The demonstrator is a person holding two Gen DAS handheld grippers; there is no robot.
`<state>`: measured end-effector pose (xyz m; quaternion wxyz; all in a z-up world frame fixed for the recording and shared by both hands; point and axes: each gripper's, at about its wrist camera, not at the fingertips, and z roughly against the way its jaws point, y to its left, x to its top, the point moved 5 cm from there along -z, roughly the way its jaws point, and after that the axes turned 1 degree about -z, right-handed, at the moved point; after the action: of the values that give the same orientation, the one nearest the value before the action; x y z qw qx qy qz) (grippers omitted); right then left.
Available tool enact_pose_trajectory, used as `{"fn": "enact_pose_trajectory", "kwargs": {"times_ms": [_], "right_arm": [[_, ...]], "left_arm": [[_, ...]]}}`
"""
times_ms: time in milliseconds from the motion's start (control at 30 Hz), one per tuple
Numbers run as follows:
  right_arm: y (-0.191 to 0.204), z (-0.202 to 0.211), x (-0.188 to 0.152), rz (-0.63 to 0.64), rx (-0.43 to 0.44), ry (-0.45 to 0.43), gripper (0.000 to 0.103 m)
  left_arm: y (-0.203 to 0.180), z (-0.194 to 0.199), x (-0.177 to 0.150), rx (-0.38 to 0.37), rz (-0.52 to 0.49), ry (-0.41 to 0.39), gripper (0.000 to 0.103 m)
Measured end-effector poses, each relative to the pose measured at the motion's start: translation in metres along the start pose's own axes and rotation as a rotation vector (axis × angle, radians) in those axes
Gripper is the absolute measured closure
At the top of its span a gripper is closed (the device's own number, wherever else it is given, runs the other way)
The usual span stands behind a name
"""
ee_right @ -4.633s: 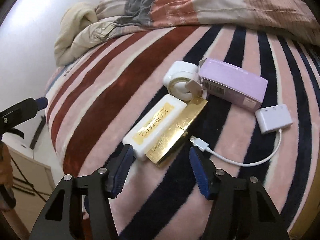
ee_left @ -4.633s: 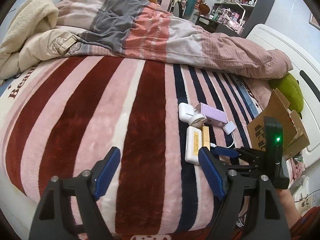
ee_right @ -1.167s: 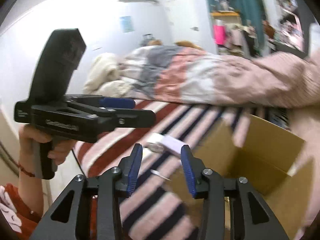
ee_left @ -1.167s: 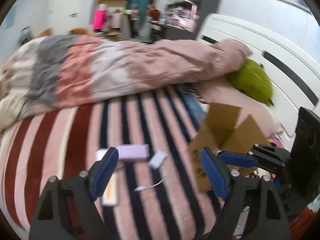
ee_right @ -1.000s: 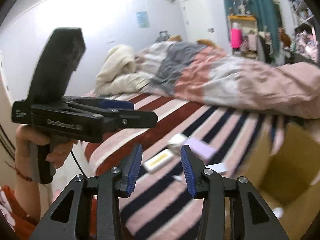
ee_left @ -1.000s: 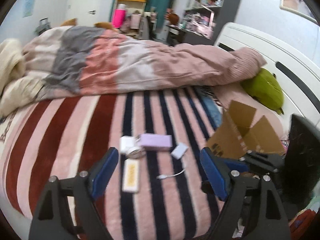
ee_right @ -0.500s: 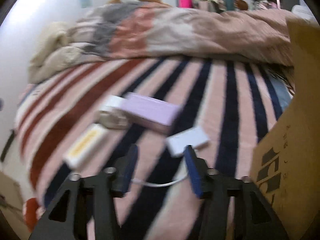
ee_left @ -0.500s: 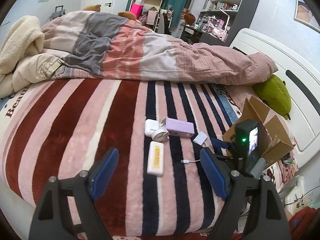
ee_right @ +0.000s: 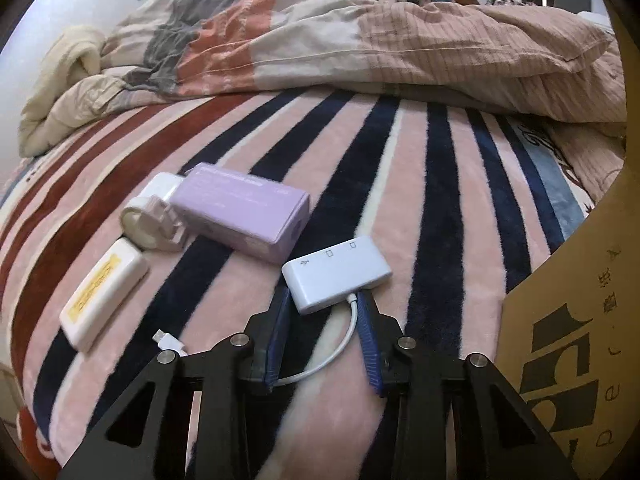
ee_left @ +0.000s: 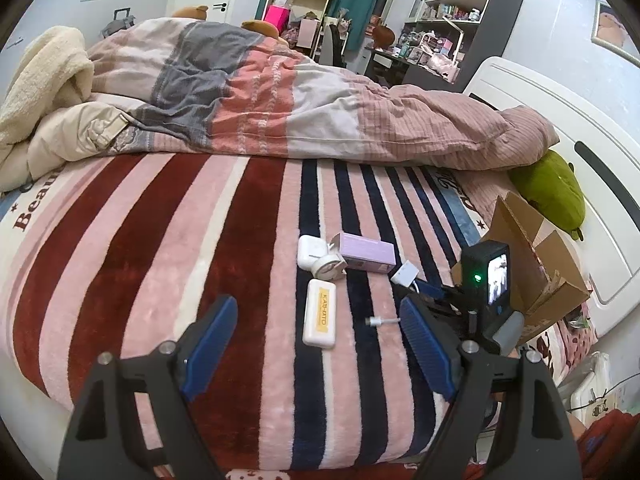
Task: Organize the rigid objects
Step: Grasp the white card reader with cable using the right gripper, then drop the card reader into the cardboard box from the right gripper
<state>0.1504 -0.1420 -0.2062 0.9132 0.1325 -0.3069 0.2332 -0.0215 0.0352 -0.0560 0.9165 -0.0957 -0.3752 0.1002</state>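
My right gripper is half open, empty, straddling the white adapter's near end on the blanket. I squeeze the body (not its cable), then carry it to the cardboard box.

Bed: you are looking at a striped fleece blanket covering it.
Far side: a rumpled duvet is lying across it.
Middle: a purple box, a tape roll, a white case, a white-and-yellow box and a white adapter hub are lying together.
Right edge: a cardboard box is sitting open.
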Motion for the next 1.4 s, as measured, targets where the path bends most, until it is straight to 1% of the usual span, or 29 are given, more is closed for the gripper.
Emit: {"fn": "enact_pose_trajectory", "kwargs": {"times_ms": [133,200,300,433,500,567,633,667,700,767,800,833,933,1033,1133,1200,1300,1367,1400], "right_arm": [[0.018,0.022,-0.009,0.014,0.128,-0.005,0.075],[0.030,0.035,-0.010,0.042,0.166,-0.019,0.075],[0.051,0.064,-0.001,0.090,0.256,-0.054,0.075],[0.076,0.100,0.012,0.174,0.361,-0.101,0.075],[0.083,0.121,0.020,0.204,0.397,-0.134,0.075],[0.081,0.142,0.031,0.205,0.408,-0.174,0.075],[0.072,0.159,0.043,0.194,0.413,-0.217,0.075],[0.067,0.167,0.048,0.192,0.409,-0.236,0.075],[0.060,0.175,0.053,0.188,0.400,-0.258,0.075],[0.047,0.185,0.059,0.175,0.383,-0.285,0.075],[0.039,0.189,0.061,0.165,0.374,-0.295,0.075],[0.026,0.193,0.063,0.147,0.347,-0.307,0.075],[-0.012,0.202,0.064,0.091,0.294,-0.327,0.075],[-0.049,0.205,0.059,0.023,0.251,-0.323,0.075],[-0.091,0.206,0.049,-0.057,0.207,-0.294,0.075],[-0.112,0.204,0.044,-0.093,0.177,-0.263,0.075],[-0.132,0.198,0.036,-0.124,0.139,-0.219,0.075],[-0.143,0.192,0.030,-0.133,0.109,-0.182,0.074],[-0.145,0.188,0.028,-0.130,0.088,-0.160,0.074]], "left_arm": [[-0.003,-0.006,-0.002,-0.005,-0.004,0.022,0.022],[-0.006,-0.010,-0.003,-0.019,-0.007,0.033,0.022],[-0.015,-0.012,-0.001,-0.074,-0.008,0.036,0.022],[-0.033,-0.017,0.016,-0.164,-0.024,0.036,0.023],[-0.046,-0.019,0.030,-0.222,-0.039,0.043,0.029],[-0.065,-0.024,0.045,-0.290,-0.062,0.064,0.044],[-0.083,-0.029,0.057,-0.331,-0.086,0.076,0.052],[-0.096,-0.032,0.064,-0.363,-0.102,0.084,0.058],[-0.106,-0.035,0.070,-0.389,-0.113,0.090,0.061],[-0.130,-0.043,0.082,-0.444,-0.137,0.110,0.074],[-0.141,-0.046,0.087,-0.469,-0.149,0.117,0.077],[-0.157,-0.051,0.091,-0.492,-0.168,0.127,0.081],[-0.198,-0.066,0.099,-0.522,-0.226,0.163,0.081],[-0.247,-0.088,0.099,-0.545,-0.291,0.212,0.081],[-0.281,-0.107,0.094,-0.571,-0.332,0.266,0.081],[-0.301,-0.121,0.088,-0.587,-0.355,0.306,0.081],[-0.317,-0.137,0.081,-0.589,-0.376,0.351,0.081],[-0.324,-0.148,0.075,-0.575,-0.391,0.380,0.081],[-0.326,-0.152,0.073,-0.556,-0.401,0.390,0.081]]}}
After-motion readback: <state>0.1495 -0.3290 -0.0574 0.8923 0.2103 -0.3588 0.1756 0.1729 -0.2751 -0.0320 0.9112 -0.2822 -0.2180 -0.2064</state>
